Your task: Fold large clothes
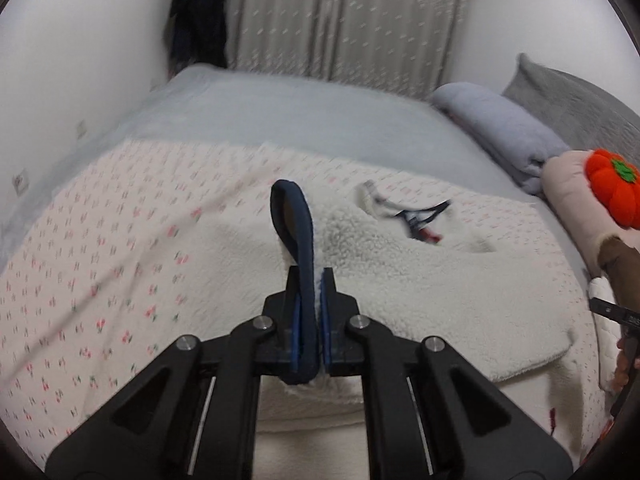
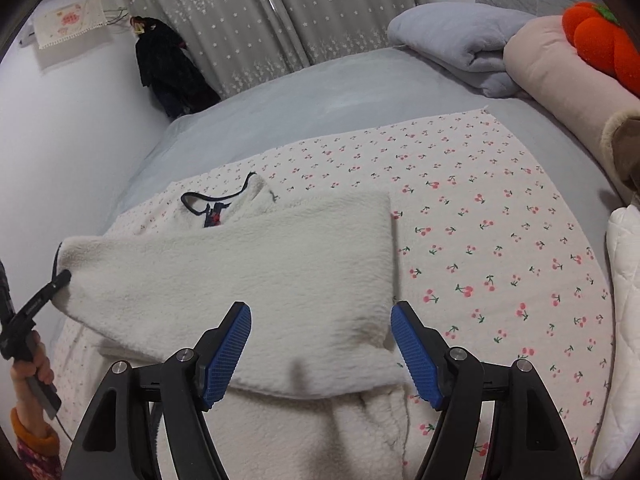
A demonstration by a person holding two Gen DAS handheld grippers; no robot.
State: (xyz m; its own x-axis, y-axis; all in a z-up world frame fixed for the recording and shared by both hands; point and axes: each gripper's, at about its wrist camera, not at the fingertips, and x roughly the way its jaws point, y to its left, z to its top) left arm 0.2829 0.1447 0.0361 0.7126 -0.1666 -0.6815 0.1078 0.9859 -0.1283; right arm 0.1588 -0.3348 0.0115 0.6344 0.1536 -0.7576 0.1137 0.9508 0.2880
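A white fleece garment [image 2: 256, 264] with dark navy trim lies partly folded on a cherry-print sheet [image 2: 480, 240] on the bed. Its collar with a label [image 2: 212, 212] points to the far side. My left gripper [image 1: 311, 280] is shut on the garment's navy-trimmed edge [image 1: 296, 224], which stands up in a loop above the fingers. In the right wrist view the left gripper [image 2: 60, 278] holds the garment's left corner lifted off the sheet. My right gripper [image 2: 320, 316] is open and empty, just above the garment's near edge. The garment also shows in the left wrist view [image 1: 420, 280].
A folded grey blanket [image 2: 460, 40], a beige pillow roll [image 2: 560, 76] and an orange plush pumpkin [image 2: 600, 36] sit at the bed's right end. A dark garment [image 2: 168, 68] hangs by the star-print curtain [image 2: 300, 12]. A white quilted item [image 2: 624, 320] lies at the right edge.
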